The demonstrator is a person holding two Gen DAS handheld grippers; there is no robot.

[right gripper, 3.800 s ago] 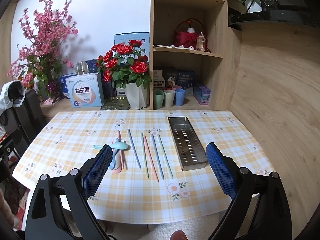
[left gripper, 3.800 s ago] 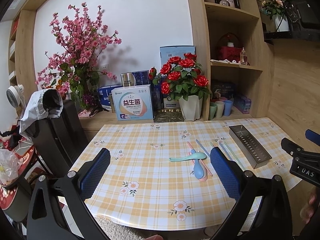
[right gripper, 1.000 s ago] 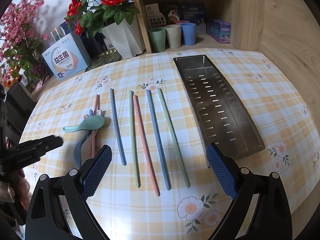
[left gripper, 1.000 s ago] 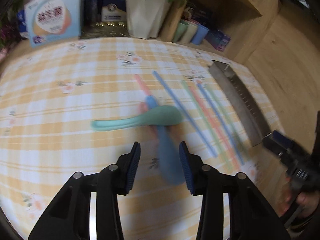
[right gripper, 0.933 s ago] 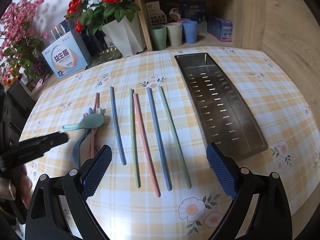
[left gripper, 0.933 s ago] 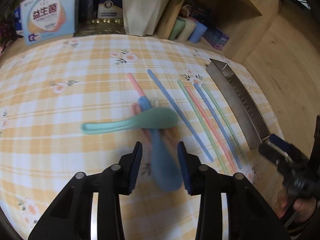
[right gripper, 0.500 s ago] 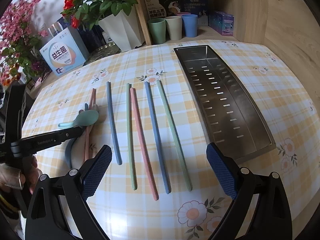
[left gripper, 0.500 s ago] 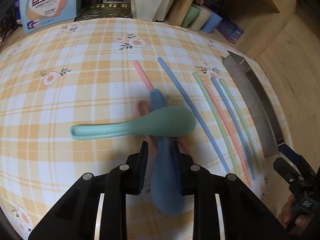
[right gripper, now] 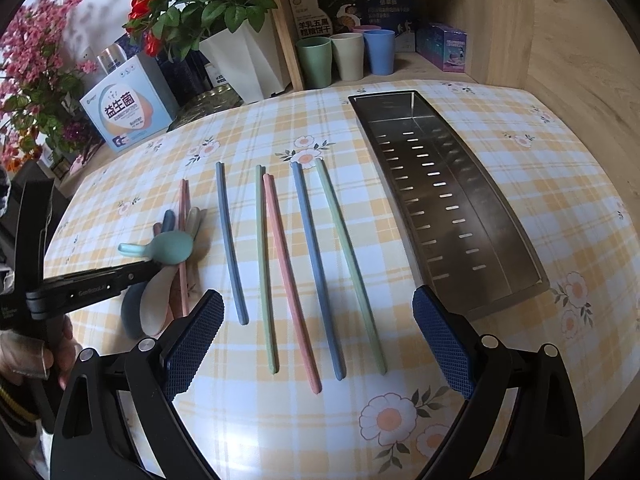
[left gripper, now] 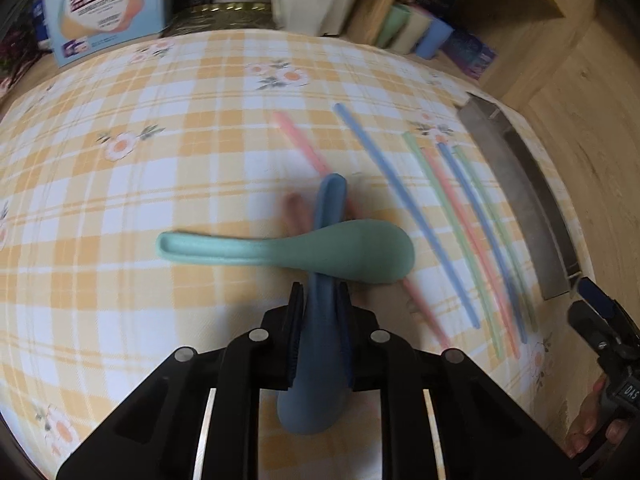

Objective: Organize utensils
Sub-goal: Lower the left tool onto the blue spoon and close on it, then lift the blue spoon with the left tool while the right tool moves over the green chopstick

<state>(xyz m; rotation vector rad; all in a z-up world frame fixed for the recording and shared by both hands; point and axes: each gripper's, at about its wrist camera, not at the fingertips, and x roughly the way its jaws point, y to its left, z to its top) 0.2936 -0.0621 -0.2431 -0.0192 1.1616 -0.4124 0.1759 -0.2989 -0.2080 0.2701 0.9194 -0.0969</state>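
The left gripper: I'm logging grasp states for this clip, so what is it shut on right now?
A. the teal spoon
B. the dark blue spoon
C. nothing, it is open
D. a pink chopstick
B: in the left wrist view the left gripper is closed on the sides of the dark blue spoon, while the teal spoon lies across that spoon, ahead of the fingertips.
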